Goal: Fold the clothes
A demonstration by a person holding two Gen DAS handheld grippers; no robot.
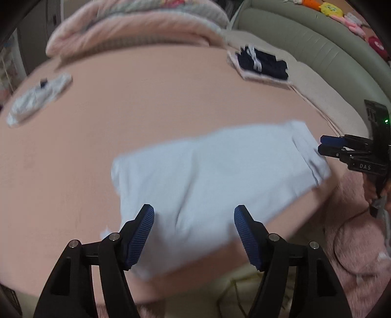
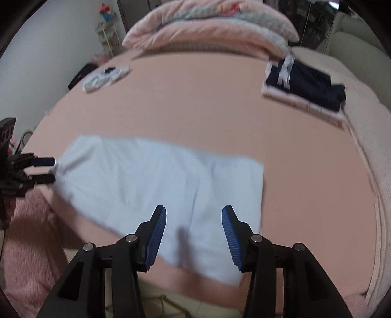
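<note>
Pale-blue folded garment (image 1: 215, 176) lies flat near the pink bed's (image 1: 146, 102) front edge, both grippers' fingers (image 1: 144, 234) apart and empty above it; blur hides creases, so smooth edges before regripping.

You are in a bedroom at home. A bed (image 2: 195, 110) with a pink sheet fills both views, a rolled pink quilt (image 2: 210, 31) lies along its far edge, a padded green headboard (image 1: 317, 44) topped with plush toys (image 1: 342, 14) runs beside it, and a fluffy pink rug (image 2: 27, 244) covers the floor.
</note>
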